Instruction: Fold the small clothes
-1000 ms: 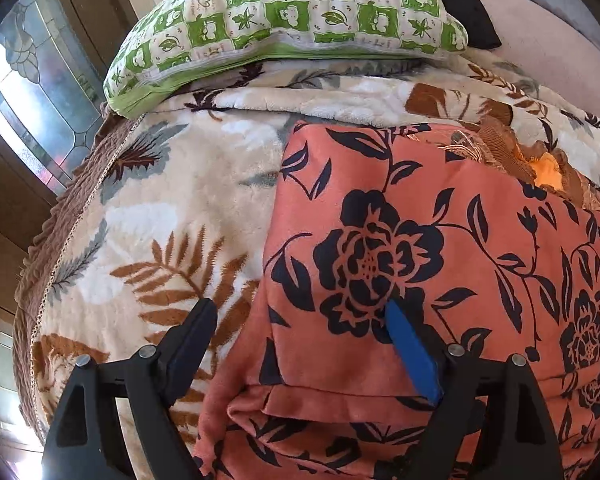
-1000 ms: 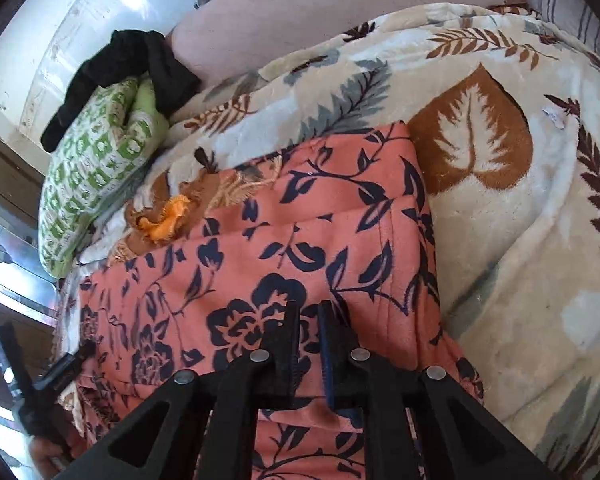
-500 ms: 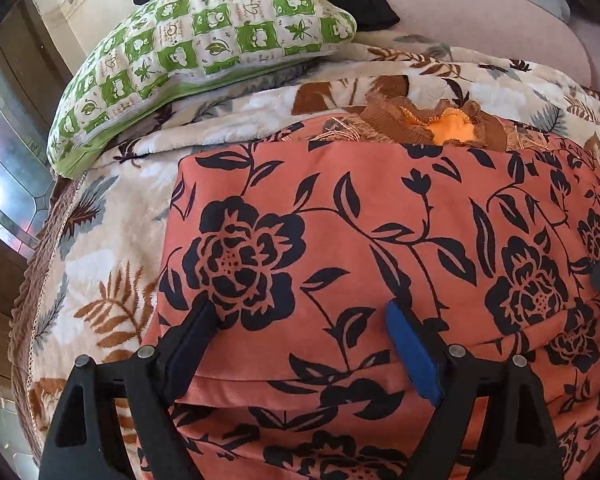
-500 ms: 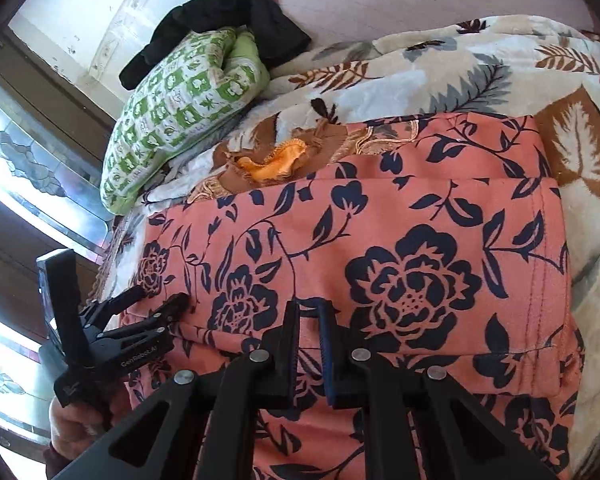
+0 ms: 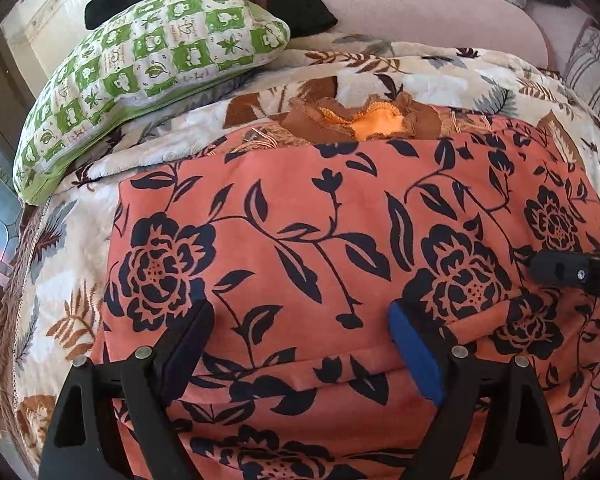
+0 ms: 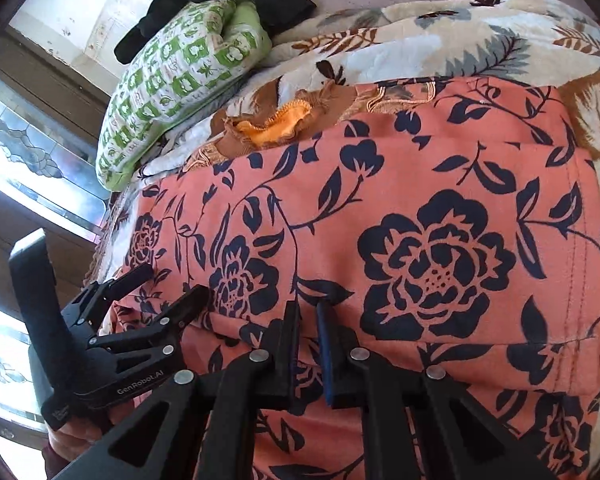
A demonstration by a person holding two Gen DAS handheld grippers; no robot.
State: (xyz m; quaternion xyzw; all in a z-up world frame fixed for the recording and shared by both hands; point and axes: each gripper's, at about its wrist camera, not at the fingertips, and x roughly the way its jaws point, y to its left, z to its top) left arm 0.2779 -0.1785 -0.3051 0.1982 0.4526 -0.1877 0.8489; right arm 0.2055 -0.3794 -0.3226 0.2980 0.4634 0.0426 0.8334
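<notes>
A coral garment with dark flowers (image 5: 300,240) (image 6: 420,220) lies folded flat on a leaf-print blanket (image 5: 440,76). A fold edge runs across its near side. My left gripper (image 5: 300,312) (image 6: 172,284) is open, its fingers spread wide above that near fold, with nothing pressed between them. My right gripper (image 6: 306,308) is shut over the same fold further right. Only a thin slit shows between its fingers, and I cannot tell whether cloth is pinched there. Its tip (image 5: 556,270) shows at the right edge of the left wrist view.
A brown and orange garment (image 5: 376,120) (image 6: 276,128) peeks out beyond the coral one's far edge. A green checked pillow (image 5: 152,64) (image 6: 180,76) and a black cloth (image 5: 292,0) lie at the bed's far left. A patterned glass window (image 6: 28,148) is on the left. A hand (image 6: 72,440) holds the left gripper.
Both views have swung so the coral garment now fills the middle. The left gripper moved from the garment's left edge to over its near fold. The right gripper stayed shut.
</notes>
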